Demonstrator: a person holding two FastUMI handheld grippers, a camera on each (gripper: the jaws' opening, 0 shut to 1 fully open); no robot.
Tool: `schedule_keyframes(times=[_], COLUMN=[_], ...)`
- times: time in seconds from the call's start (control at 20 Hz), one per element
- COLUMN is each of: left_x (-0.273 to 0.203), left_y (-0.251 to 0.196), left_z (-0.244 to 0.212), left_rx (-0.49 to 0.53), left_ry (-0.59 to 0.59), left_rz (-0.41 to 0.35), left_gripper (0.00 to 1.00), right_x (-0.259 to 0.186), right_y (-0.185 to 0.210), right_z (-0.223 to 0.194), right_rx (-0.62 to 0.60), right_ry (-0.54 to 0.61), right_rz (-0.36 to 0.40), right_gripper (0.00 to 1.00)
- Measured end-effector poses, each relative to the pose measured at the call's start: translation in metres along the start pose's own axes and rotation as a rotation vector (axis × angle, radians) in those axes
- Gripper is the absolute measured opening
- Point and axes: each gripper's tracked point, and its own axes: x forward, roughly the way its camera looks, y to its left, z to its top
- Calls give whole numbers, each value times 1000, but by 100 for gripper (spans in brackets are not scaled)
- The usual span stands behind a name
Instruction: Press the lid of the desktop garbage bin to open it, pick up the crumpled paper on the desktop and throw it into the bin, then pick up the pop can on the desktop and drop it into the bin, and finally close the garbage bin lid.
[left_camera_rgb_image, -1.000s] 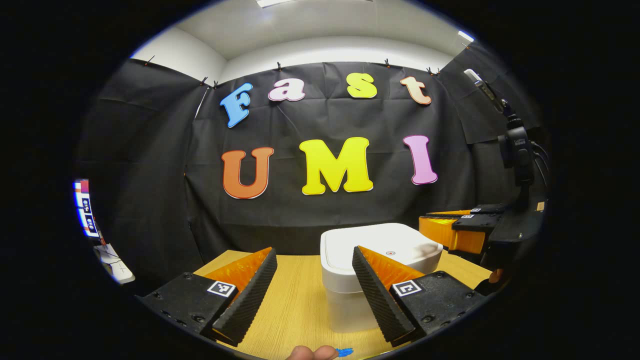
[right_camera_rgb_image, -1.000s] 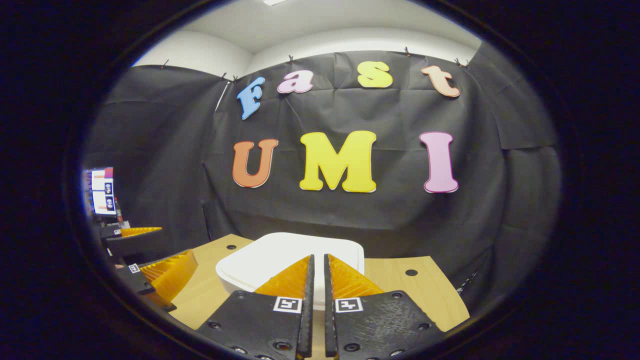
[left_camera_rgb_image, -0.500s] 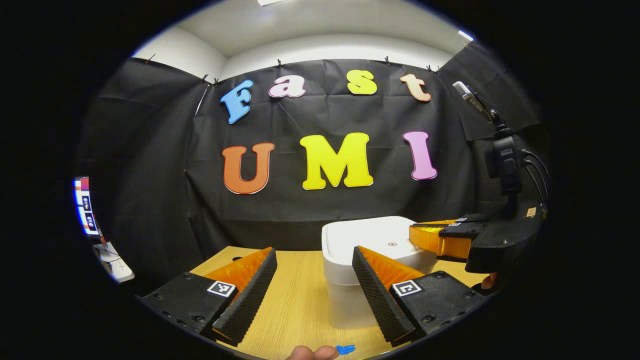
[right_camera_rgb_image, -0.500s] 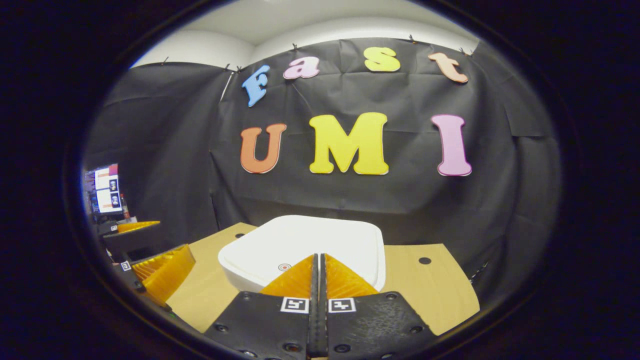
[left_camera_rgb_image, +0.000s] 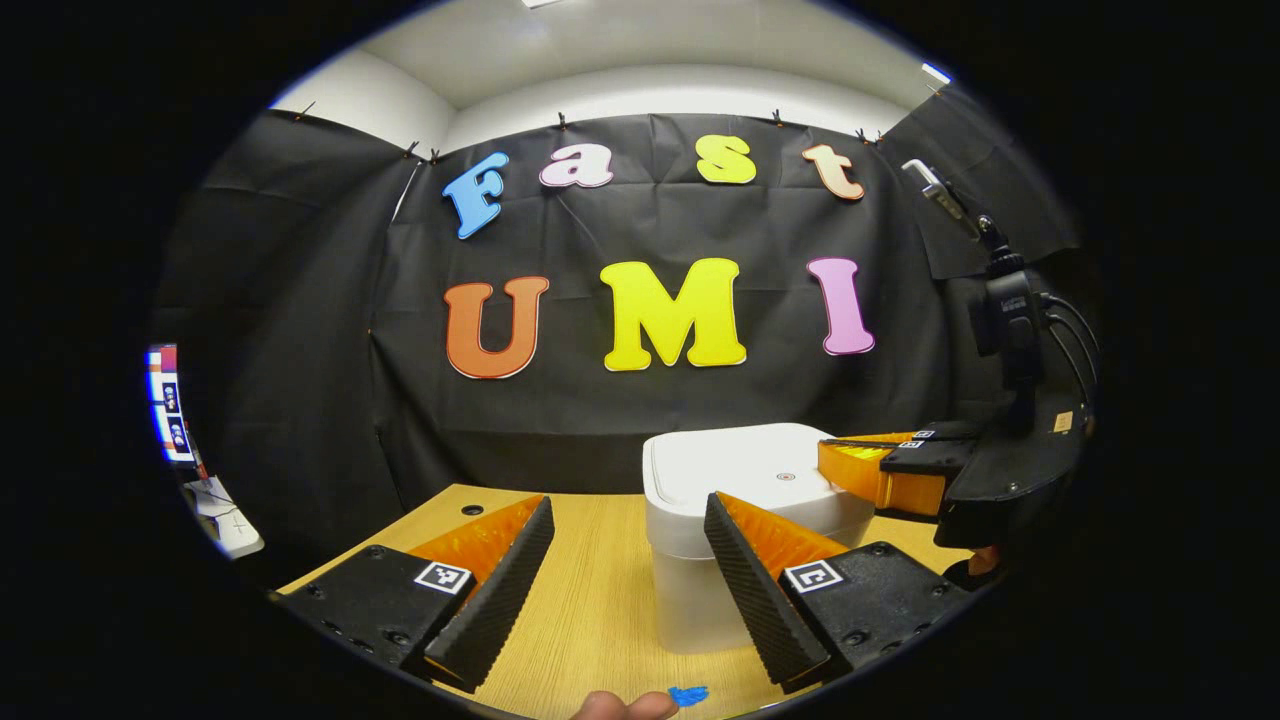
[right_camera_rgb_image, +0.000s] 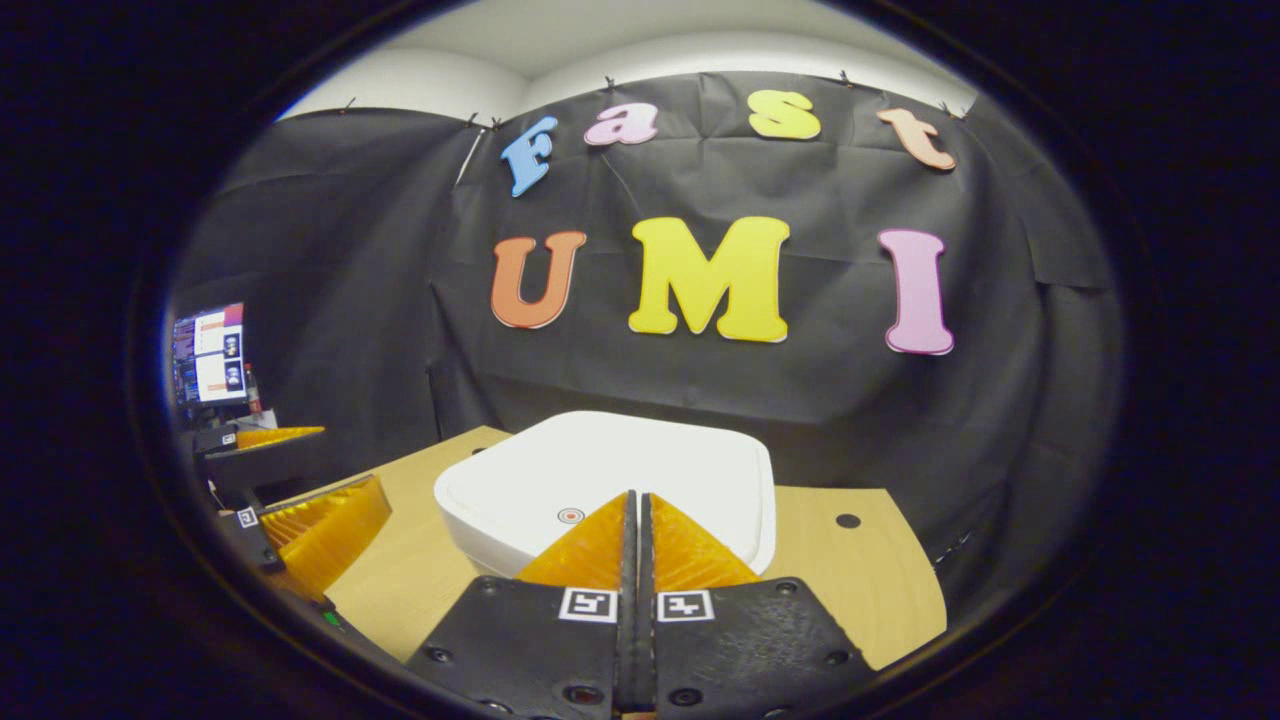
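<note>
Flanking bin (left_camera_rgb_image: 745, 500), open left tool (left_camera_rgb_image: 628, 560)

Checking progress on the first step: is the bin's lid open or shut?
Shut. The white lid lies flat on the bin, with the closed right gripper at its near edge.

Right gripper (right_camera_rgb_image: 636, 500) fingers together; left gripper (left_camera_rgb_image: 630, 515) fingers apart.

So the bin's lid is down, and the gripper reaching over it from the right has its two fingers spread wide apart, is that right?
Not quite. The bin does have its lid down, but the right gripper over it has its fingers pressed together, with nothing between them, as the right gripper view shows. The one spread wide is the left gripper, seen in the left gripper view.
</note>
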Motion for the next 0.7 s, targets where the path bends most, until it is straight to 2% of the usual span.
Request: schedule_keyframes(times=[0.1,0.15,0.2,0.3,0.35,0.45,0.7], left_x=[-1,-1,-1,-1,0,2,1], left_y=[-1,-3,-4,-5,-4,-6,-14], left_z=[-1,-3,-4,-5,-5,-5,-7], left_rx=[-6,-8,-6,2,0,-9,-12], left_ry=[1,2,4,5,5,6,11], left_rz=[-1,-6,-10,-10,-11,-14,-28], left_gripper=[98,98,100,98,98,98,98], right_x=[-2,-4,-8,-21,-24,-29,-42], right_y=[-9,-11,-10,-13,-15,-18,-21], right_z=[5,10,18,38,46,51,47], right_rx=[3,9,16,32,29,25,30], right_ry=[-27,-41,-70,-152,-183,-209,-212], right_rz=[-53,-58,-55,-61,-65,-72,-68], right_gripper=[3,17,26,60,82,97,96])
